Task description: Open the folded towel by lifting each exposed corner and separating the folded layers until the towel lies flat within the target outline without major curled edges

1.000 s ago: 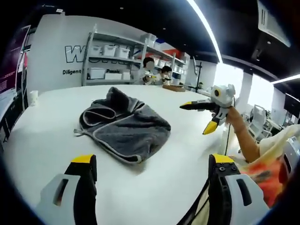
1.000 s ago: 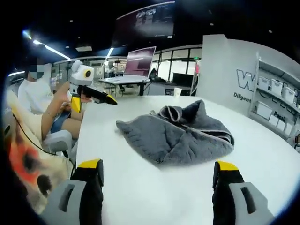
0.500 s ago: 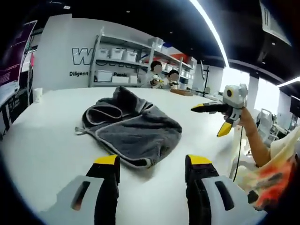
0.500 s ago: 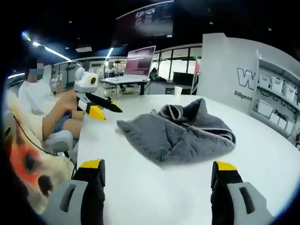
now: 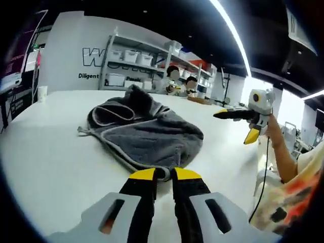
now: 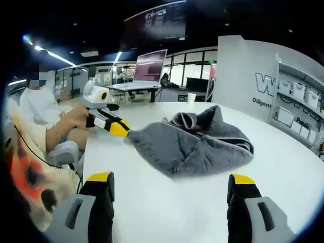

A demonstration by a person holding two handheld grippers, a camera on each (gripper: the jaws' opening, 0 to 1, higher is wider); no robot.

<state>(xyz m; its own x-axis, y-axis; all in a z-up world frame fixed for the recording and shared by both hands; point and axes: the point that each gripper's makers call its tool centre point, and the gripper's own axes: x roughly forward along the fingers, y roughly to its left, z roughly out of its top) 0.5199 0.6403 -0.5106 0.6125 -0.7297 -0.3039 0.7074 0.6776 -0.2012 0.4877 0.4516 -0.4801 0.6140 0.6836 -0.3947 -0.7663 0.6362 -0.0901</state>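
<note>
left claw: the left gripper (image 5: 162, 175) went from jaws wide apart a second ago, to half closed, to nearly together now, yellow tips pinched on the near hem of the towel (image 5: 147, 132). In the right gripper view you can see it (image 6: 123, 129) come in from the left, tips right at the towel's (image 6: 195, 143) left corner, where before it was hanging up in the air beside the table.

right claw: the right gripper (image 6: 169, 182) looks the same as before, jaws spread wide, nothing between them, hovering over bare table short of the towel. From the left gripper view it (image 5: 238, 123) sits up off the table edge on the right, one yellow tip pointing in, one pointing down, so clearly spread.

towel: one grey towel, pale trim on the edges, bunched and folded in a heap near the middle of the white table (image 5: 45, 152). Layers stacked, one flap curled up at the far end. Its shape looks about the same as in the earlier frames.

count: two grippers, one towel, one table.

background: a cup (image 5: 42, 93) at the far table edge, shelving with white bins (image 5: 132, 66) on the back wall, a laptop (image 6: 150, 66) on another desk, and a person in white (image 6: 38, 101) sitting off to the side.
</note>
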